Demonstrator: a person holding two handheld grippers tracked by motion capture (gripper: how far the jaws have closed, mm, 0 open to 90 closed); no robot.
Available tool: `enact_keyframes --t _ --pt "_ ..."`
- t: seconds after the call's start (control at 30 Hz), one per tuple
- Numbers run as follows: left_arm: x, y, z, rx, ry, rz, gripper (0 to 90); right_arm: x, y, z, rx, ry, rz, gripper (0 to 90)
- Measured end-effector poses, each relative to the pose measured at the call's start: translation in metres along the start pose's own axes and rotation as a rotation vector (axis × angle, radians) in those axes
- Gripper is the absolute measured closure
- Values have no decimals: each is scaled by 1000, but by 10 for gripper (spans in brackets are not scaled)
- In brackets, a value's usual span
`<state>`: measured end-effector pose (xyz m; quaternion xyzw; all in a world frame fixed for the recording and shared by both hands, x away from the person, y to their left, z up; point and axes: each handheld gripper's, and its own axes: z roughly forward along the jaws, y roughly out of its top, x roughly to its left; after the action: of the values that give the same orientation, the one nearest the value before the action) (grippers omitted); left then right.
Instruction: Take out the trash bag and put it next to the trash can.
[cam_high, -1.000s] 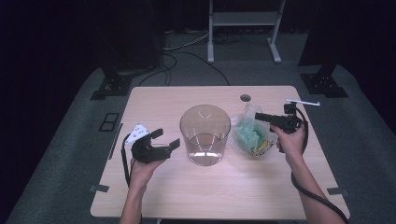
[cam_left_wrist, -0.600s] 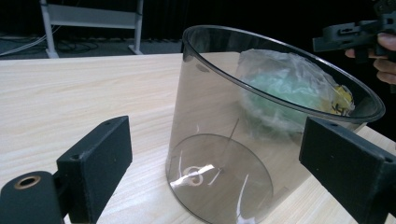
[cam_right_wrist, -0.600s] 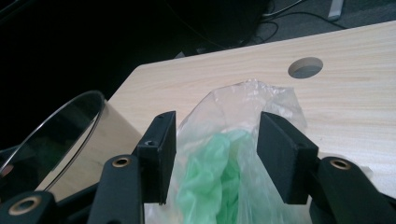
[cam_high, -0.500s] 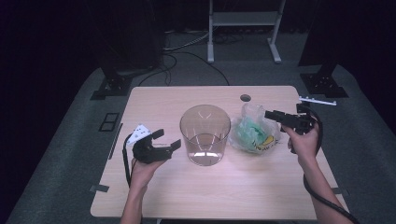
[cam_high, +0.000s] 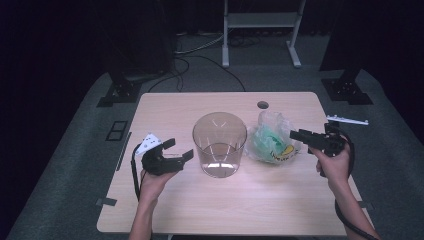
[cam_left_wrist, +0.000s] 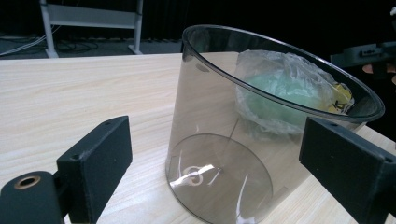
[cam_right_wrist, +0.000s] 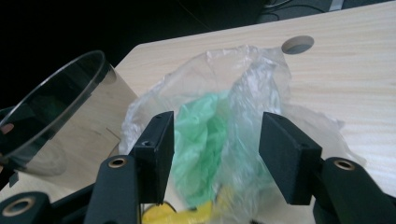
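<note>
A clear round plastic container (cam_high: 220, 145) stands upright mid-table. Right of it lies a crumpled clear plastic bag (cam_high: 272, 140) with green and yellow things inside. My right gripper (cam_high: 299, 136) hovers at the bag's right side and points left at it. Its jaws have just been opening; the bag (cam_right_wrist: 219, 93) lies beyond and between them, and the pads do not press on it. My left gripper (cam_high: 180, 148) is open just left of the container, which (cam_left_wrist: 224, 163) shows between its wide jaws, untouched. The bag (cam_left_wrist: 289, 93) shows through the container's wall.
A round cable hole (cam_high: 262, 105) sits near the table's far edge, behind the bag. The table's front half is bare wood (cam_high: 240, 205). Past the far edge, a metal stand (cam_high: 260, 30) and dark equipment bases (cam_high: 122, 92) stand on the floor.
My right gripper has drawn back to the right, off the bag, and its jaws stand wider. The left gripper, the container and the bag have stayed put.
</note>
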<state>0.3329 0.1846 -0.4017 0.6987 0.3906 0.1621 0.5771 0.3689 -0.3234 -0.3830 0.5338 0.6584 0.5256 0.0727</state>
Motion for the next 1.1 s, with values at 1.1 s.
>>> enact_keyframes --t 1.1 --pt "1 -1 -1 -6 -9 -11 82 -23 -61 -28 -13 -17 23 421"
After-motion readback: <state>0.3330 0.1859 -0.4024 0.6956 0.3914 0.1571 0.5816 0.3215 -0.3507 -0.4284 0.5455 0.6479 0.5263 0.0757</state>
